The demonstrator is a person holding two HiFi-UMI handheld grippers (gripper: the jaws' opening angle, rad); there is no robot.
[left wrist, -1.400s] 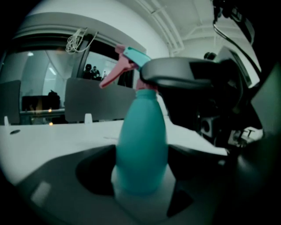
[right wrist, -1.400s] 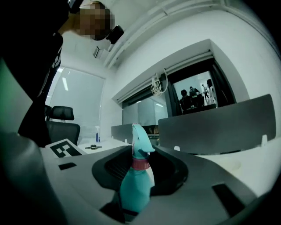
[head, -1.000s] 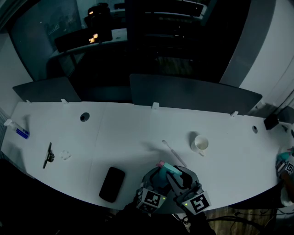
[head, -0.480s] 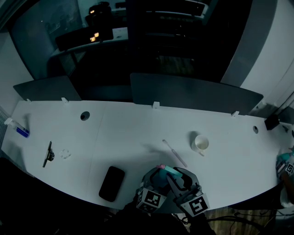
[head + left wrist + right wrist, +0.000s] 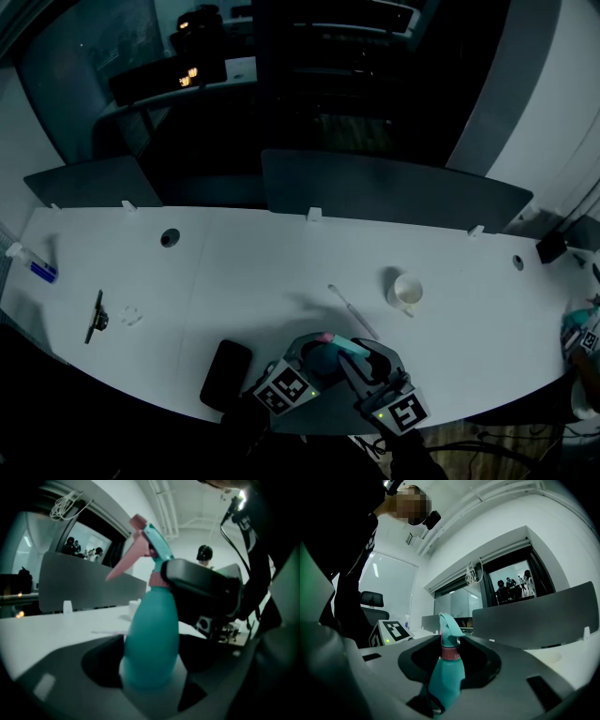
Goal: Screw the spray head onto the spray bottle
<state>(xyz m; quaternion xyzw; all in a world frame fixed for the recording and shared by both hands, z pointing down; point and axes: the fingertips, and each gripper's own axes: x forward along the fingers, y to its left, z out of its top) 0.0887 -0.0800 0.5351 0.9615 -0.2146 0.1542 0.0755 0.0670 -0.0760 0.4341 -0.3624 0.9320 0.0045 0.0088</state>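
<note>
Evidently the split of work explains the hold: the left gripper (image 5: 314, 359) has its jaws spread wide and clamped on the broad teal body of the spray bottle (image 5: 151, 639), which stands upright between them with its base sunk into the recess of the jaws. That gives a firm anchor low down and leaves the neck free. The right gripper (image 5: 361, 361) comes in from the other side with its jaws set narrower, closed on the pink collar (image 5: 450, 652) just under the spray head (image 5: 147, 541); in the left gripper view its dark jaw wraps the neck directly above the left jaws. The collar is the threaded part, so gripping there rather than on the nozzle or the pink trigger (image 5: 124, 564) lets one hand turn against the other without bending the head. Both grippers meet tip to tip at the near edge of the table (image 5: 281, 272), with the bottle carried off the surface between them, so nothing drags as it is twisted. The head already sits on the neck with the collar against the top of the body, so this looks like the tightening stage; how far the thread has run cannot be told. The trigger points away from the right jaws toward open space, clear of both grippers. A cup (image 5: 406, 292) stands well beyond the jaws, out of the way.
</note>
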